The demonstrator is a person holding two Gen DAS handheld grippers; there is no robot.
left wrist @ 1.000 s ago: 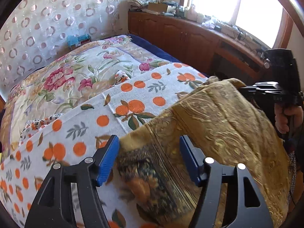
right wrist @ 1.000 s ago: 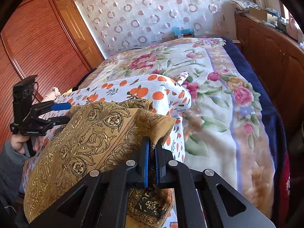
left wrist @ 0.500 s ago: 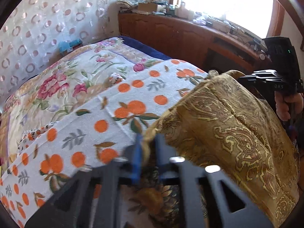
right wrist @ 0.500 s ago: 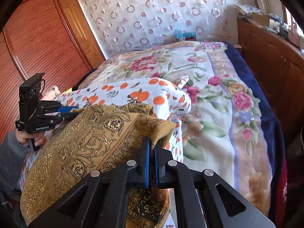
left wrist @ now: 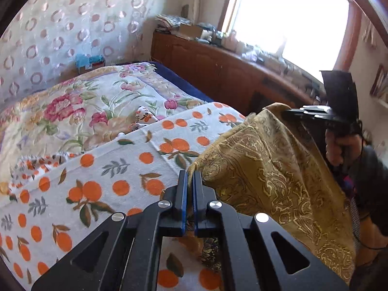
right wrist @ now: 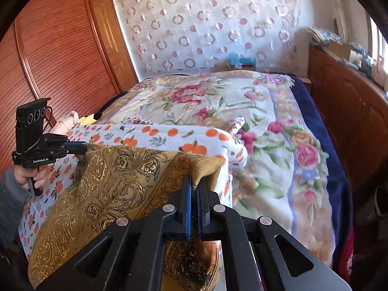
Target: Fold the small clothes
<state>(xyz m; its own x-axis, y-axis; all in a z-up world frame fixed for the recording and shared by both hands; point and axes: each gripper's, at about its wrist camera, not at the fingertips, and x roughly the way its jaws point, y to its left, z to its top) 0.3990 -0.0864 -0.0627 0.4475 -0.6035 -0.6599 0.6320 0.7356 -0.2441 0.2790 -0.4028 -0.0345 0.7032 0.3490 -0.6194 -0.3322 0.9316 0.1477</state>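
Observation:
A golden-brown patterned cloth [left wrist: 271, 169] hangs stretched between both grippers above the bed. My left gripper [left wrist: 190, 177] is shut on one top corner of it. My right gripper [right wrist: 194, 184] is shut on the other top corner; the cloth [right wrist: 116, 177] drapes down to the left of it. In the left wrist view the right gripper [left wrist: 303, 115] shows at the far right, clamped on the cloth's edge. In the right wrist view the left gripper [right wrist: 80, 148] shows at the left, clamped on the cloth. The cloth's lower part hangs behind the gripper bodies.
Under the cloth lies a white blanket with orange fruit print [left wrist: 97, 181] on a floral bedspread [right wrist: 242, 101]. A wooden cabinet [left wrist: 218, 65] runs along the window side. A wooden wardrobe [right wrist: 60, 60] stands on the other side. A blue box [right wrist: 242, 61] sits at the bed's head.
My left gripper was open around the cloth's corner a second ago; it has closed on it. Both grippers have lifted the cloth higher and pulled it taut.

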